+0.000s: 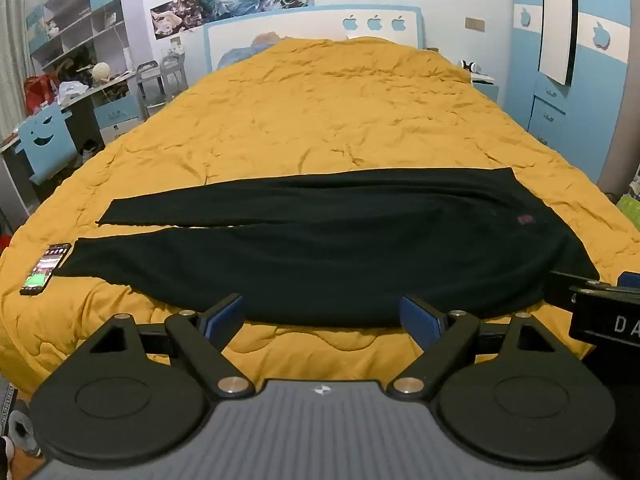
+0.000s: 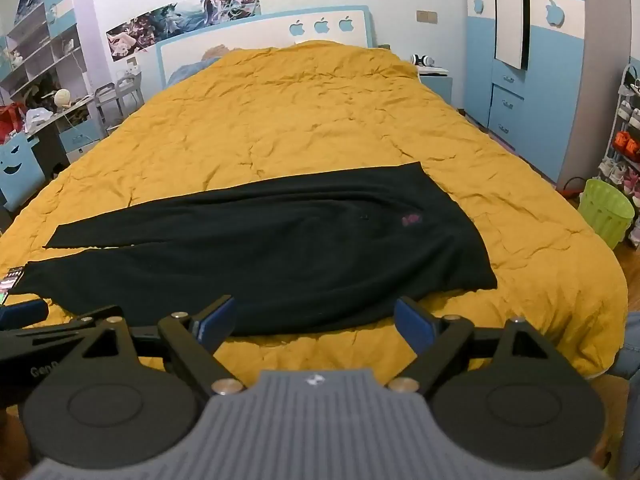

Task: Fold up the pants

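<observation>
The right wrist view's left edge cuts off the phone. The red label on the pants is too small to read.

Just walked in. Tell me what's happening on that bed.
A person with a handheld gripper in each hand is about to fold a pair of black pants. The pants lie spread flat across the yellow quilt, waist to the right, both legs running left, not yet folded. The left gripper and right gripper both hover open at the near edge of the pants, holding nothing. A smartphone with its screen lit lies on the quilt by the leg cuffs.
</observation>
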Demonstrator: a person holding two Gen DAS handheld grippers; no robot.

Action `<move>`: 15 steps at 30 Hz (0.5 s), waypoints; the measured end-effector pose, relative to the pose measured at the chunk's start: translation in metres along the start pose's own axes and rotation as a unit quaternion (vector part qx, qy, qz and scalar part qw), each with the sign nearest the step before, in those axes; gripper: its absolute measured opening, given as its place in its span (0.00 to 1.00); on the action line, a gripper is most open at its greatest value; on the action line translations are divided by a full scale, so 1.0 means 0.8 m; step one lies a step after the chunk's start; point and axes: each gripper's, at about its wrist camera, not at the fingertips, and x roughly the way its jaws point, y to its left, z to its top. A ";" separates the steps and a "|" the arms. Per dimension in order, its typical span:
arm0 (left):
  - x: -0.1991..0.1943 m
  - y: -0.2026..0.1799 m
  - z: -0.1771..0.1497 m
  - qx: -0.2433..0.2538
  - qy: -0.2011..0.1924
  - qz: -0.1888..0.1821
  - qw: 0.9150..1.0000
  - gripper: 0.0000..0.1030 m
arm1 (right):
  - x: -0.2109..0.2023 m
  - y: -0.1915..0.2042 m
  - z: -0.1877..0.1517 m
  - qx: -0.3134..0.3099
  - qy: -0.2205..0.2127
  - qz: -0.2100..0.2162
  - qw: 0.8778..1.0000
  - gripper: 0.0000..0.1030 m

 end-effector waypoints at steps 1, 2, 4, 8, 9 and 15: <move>-0.001 0.002 0.000 -0.008 0.000 -0.008 1.000 0.99 | 0.000 0.000 0.000 -0.001 -0.001 -0.001 1.000 0.80; 0.000 0.002 0.000 -0.008 0.000 -0.009 1.000 0.99 | 0.000 -0.001 0.001 -0.002 -0.001 -0.002 1.000 0.80; 0.001 0.001 0.001 -0.009 -0.002 -0.010 1.000 0.99 | 0.001 -0.001 0.001 0.000 0.002 0.000 1.000 0.80; 0.003 -0.002 0.001 -0.006 -0.005 -0.013 1.000 0.99 | -0.001 0.003 -0.001 0.000 0.002 0.000 1.000 0.80; 0.003 -0.002 0.000 -0.003 -0.001 -0.012 1.000 0.99 | -0.002 0.003 0.000 0.001 0.003 0.000 1.000 0.80; 0.005 -0.006 0.009 0.000 -0.002 -0.015 1.000 0.99 | -0.002 0.002 0.000 0.000 0.003 0.000 1.000 0.80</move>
